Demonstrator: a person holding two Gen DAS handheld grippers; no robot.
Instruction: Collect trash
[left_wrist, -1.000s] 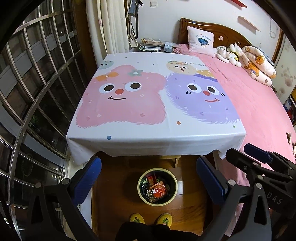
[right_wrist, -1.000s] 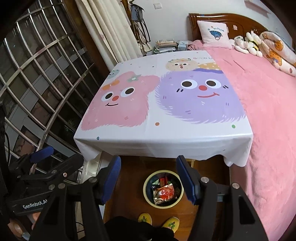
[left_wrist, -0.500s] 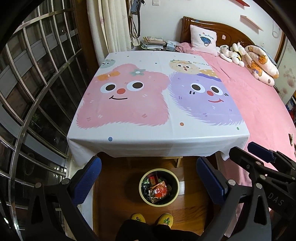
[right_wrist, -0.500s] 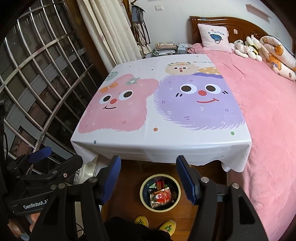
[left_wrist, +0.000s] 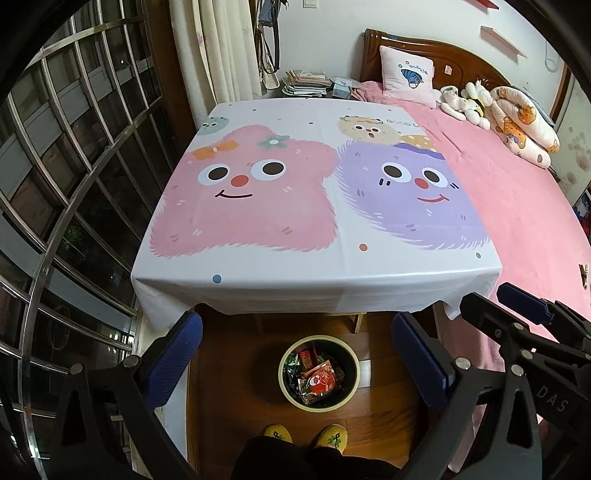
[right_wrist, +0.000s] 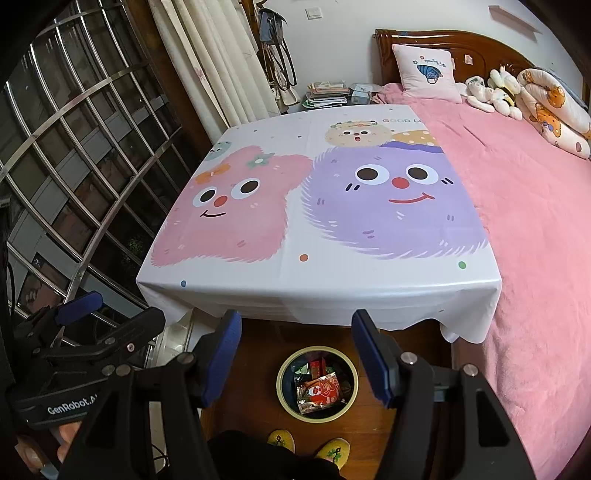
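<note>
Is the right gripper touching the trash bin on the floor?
Apart. In the right wrist view the right gripper hangs open and empty, with bare wood floor visible between its fingers and the trash bin below.

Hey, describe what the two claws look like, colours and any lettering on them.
Both claws are black angular frames with silver rivets and two flat blue pads each. The left claw shows white "GenRobot.AI" lettering on its body in the right wrist view. The right claw bears faint "DAS" lettering, seen in the left wrist view.

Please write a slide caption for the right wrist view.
Open right gripper above a floor bin of wrappers, before a cartoon tablecloth.
</note>
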